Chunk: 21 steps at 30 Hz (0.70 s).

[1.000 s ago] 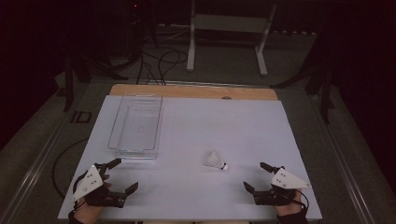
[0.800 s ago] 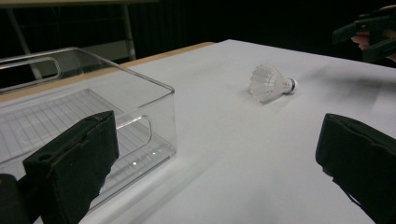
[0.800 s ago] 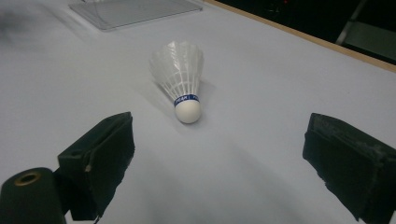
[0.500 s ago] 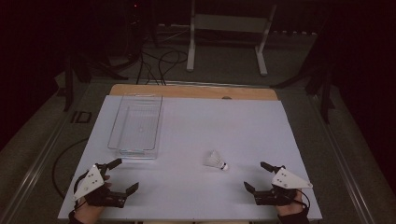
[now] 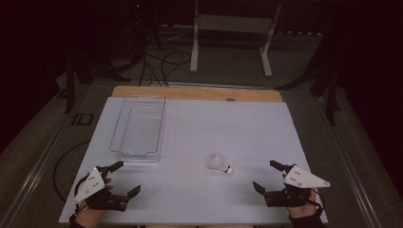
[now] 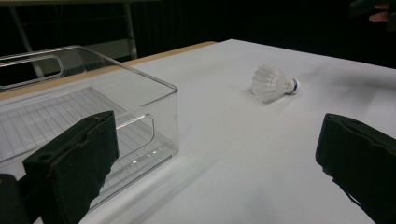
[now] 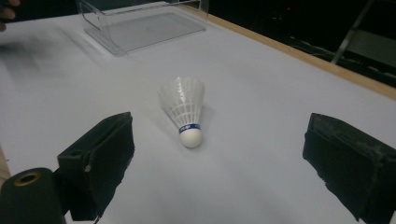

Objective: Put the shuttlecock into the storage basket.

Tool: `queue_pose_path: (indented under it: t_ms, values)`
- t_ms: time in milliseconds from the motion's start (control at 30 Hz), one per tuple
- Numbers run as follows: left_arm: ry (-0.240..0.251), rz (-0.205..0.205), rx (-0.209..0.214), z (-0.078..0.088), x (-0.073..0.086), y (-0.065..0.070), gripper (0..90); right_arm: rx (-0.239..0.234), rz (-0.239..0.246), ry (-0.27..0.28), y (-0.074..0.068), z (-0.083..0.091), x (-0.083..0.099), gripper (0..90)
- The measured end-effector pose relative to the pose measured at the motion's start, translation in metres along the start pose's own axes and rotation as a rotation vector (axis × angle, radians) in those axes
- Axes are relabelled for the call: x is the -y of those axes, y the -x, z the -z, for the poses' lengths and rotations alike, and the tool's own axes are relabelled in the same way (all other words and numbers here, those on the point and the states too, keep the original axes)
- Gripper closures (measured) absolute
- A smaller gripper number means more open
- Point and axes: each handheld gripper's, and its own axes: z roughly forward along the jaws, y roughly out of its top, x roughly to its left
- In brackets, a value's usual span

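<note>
Reporter: Shuttlecock (image 5: pixel 220 164) on its side on the white table (image 5: pixel 199 128), near the right gripper (image 5: pixel 271 175), well apart from the clear bin (image 5: pixel 138 127). Both grippers?

Editor: Right jaws wide, empty, cork tip toward them. Left gripper (image 5: pixel 121 178) also wide, empty, near the bin. Best grip, likely: right one closes low on the cork, not the feathers, which would crush.

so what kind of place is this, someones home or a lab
Most likely a lab or recording setup, not a home. A table with a plain white cover stands in a dark room, cables trail over the floor behind it, and a metal stand rises beyond them. A shuttlecock lies staged on the white cover.
</note>
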Motion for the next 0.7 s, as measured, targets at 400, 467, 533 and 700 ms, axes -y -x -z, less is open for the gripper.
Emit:
queue_pose_path:
  t_ms: [400, 467, 533, 700]
  values:
    - [-0.004, -0.001, 0.005, 0.0, 0.0, 0.0, 0.1, 0.008, 0.056, 0.003, 0.015, 0.001, -0.023, 8.6]
    - [-0.005, -0.003, 0.008, -0.001, 0.0, 0.0, 0.1, 0.008, 0.056, -0.011, 0.017, 0.0, -0.026, 8.6]
    - [-0.005, -0.003, 0.008, -0.001, 0.0, 0.0, 0.1, -0.013, 0.046, -0.024, 0.02, -0.001, -0.03, 8.6]
    - [-0.008, -0.003, 0.01, -0.001, 0.0, 0.0, 0.1, -0.055, 0.058, -0.06, 0.023, -0.007, -0.035, 8.6]
